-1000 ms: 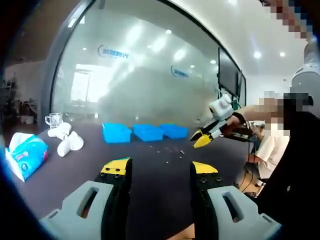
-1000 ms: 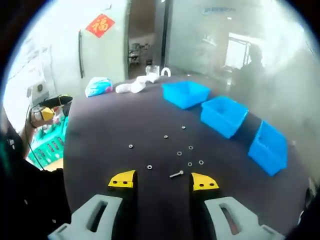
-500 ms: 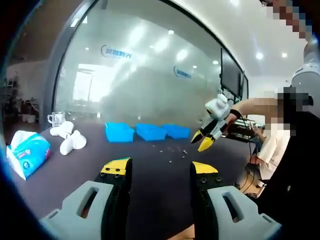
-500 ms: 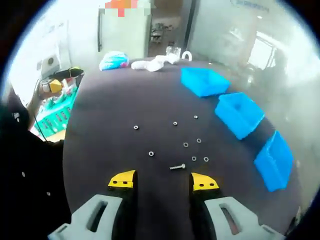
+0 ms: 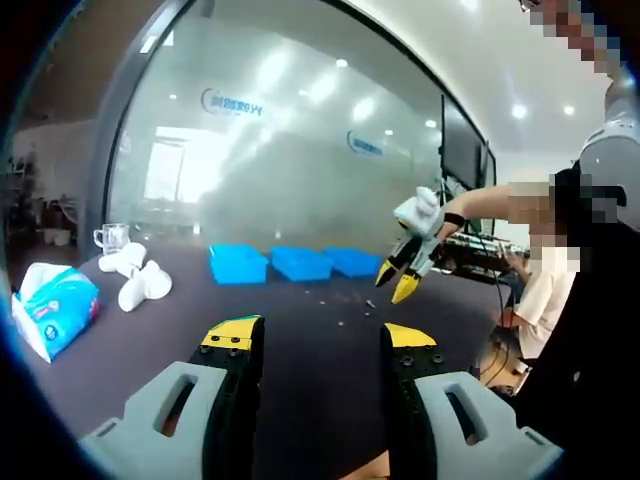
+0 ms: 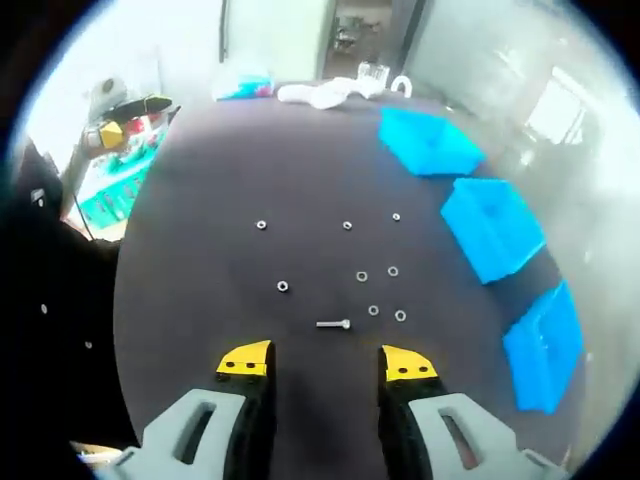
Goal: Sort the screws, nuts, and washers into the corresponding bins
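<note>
1. The screw (image 6: 333, 324) lies flat on the dark table (image 6: 190, 200), just beyond the tips of the right gripper (image 6: 328, 362). Around it, farther off, small nuts and washers are scattered, such as one ring (image 6: 282, 287) to the left and another (image 6: 400, 316) to the right.
2. Judged by its look, the screw is light, stiff metal, with a thin shank and a wider head. It would likely roll or skid on the table's matte surface. A pinch across the shank near its middle seems the surest hold.
3. The rings are tiny, flat and probably slippery. They may need a grip on the edges.
4. Three blue bins of smooth, hard-looking plastic stand in a row along the right side: far (image 6: 428, 141), middle (image 6: 493, 228) and near (image 6: 543, 347). All sit well apart from the screw.
5. The right gripper's yellow-tipped jaws stand parted and hold nothing. The screw lies just ahead of the gap between them.
6. The left gripper (image 5: 318, 342) is raised well back from the parts, its jaws also parted and bare.
7. Far left on the table lie a blue tissue pack (image 5: 52, 308), crumpled white paper (image 5: 135, 280) and a clear mug (image 5: 105, 238).
</note>
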Demonstrator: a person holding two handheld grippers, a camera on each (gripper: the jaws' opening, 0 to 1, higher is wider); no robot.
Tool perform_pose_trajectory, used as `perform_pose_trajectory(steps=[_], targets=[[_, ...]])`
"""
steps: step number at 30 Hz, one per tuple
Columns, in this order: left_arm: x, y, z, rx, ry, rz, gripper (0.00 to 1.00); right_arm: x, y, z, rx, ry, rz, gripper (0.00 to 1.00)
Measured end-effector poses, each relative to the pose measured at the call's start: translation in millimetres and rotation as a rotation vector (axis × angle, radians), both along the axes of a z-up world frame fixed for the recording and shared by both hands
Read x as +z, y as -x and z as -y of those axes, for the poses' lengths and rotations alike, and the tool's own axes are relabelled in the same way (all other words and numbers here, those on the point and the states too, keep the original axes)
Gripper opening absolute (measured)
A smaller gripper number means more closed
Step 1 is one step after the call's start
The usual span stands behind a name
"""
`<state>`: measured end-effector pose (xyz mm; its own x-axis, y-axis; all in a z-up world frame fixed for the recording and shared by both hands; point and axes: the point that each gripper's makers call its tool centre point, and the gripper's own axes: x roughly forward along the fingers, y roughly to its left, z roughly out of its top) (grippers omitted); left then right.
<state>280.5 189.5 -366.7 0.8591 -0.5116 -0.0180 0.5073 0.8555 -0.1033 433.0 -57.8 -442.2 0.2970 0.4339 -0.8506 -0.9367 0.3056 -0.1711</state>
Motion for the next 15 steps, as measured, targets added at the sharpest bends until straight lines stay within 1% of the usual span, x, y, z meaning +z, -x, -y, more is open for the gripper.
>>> perform_pose_trajectory(steps=[10, 15], targets=[[-3.5, 0.1, -2, 0.005, 0.008, -0.008, 0.46, -9.1, -9, -6, 0.022, 0.035, -0.016, 0.35], [-4.8, 1.0, -3, 0.007, 0.011, -0.011, 0.46, -12.2, -10, -11, 0.021, 0.030, -0.026, 0.33]])
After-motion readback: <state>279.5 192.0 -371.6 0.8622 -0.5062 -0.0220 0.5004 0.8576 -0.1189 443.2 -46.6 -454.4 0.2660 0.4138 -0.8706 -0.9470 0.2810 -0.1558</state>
